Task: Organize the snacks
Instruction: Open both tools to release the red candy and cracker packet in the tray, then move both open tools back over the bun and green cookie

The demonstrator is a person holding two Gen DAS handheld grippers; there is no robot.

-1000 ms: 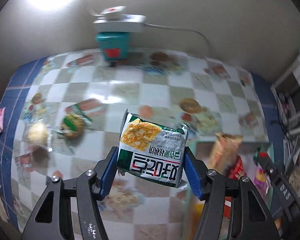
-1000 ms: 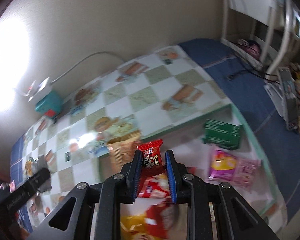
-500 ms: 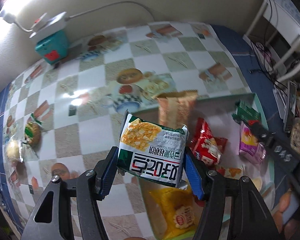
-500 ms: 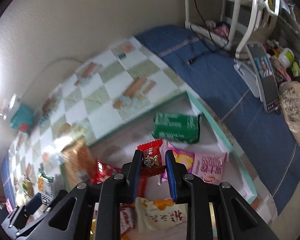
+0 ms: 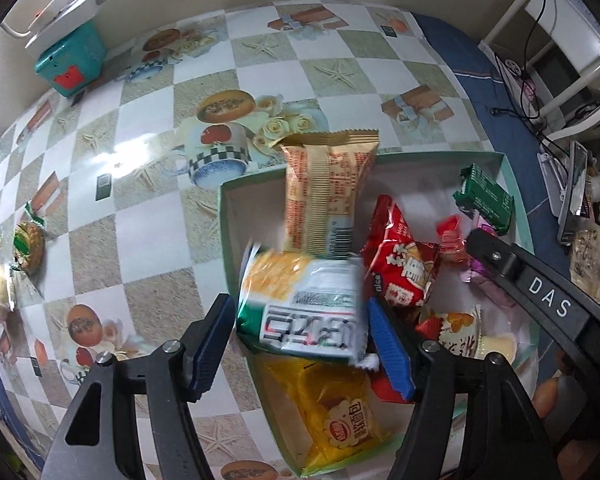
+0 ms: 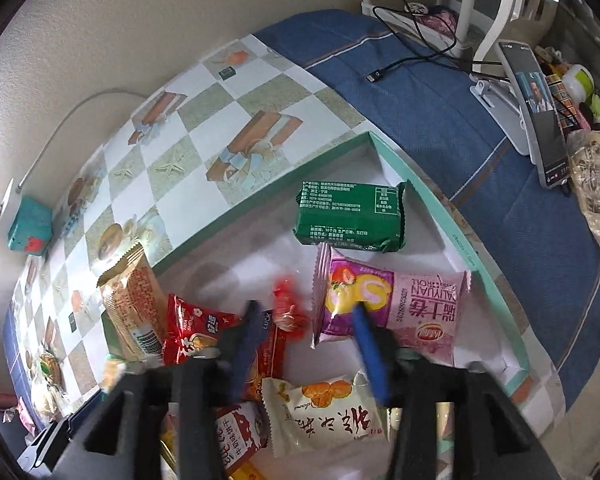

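Snacks: most lie in the green box (image 5: 496, 158), among them the yellow packet (image 5: 336, 416).
Left gripper (image 5: 300, 344): spread, the noodle packet (image 5: 304, 312) blurred, dropping loose.
Right gripper (image 6: 304, 344): spread, red candy (image 6: 288, 312) released; half a second ago both were clamped.
Left: two buns (image 5: 28, 244) on the far-left table.
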